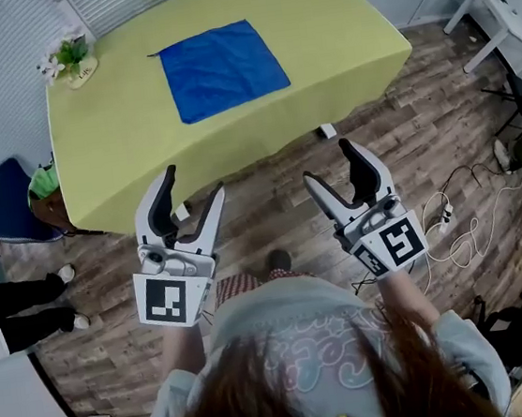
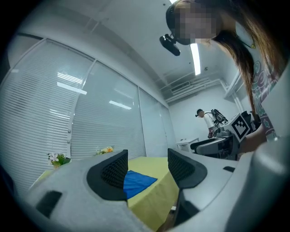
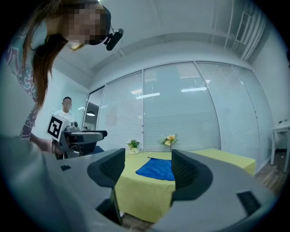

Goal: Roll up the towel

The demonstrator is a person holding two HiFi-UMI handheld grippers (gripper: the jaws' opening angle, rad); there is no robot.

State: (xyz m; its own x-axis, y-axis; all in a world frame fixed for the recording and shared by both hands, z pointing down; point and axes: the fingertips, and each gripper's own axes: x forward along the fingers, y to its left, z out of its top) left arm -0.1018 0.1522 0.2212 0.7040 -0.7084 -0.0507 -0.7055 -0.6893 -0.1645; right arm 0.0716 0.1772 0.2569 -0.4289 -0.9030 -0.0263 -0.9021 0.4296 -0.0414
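Observation:
A blue towel (image 1: 221,68) lies flat and unrolled on the yellow-green table (image 1: 342,23), toward its far side. It also shows as a blue patch in the left gripper view (image 2: 137,182) and in the right gripper view (image 3: 157,169). My left gripper (image 1: 195,188) and right gripper (image 1: 328,164) hang in the air over the wooden floor, short of the table's near edge. Both stand open with nothing between the jaws, well away from the towel.
A small flower pot (image 1: 71,64) sits at the table's far left corner, another bouquet (image 3: 169,141) at the far edge. A blue chair (image 1: 3,201) and a standing person's legs (image 1: 28,307) are at left. Cables (image 1: 459,207) and white furniture (image 1: 503,27) lie right.

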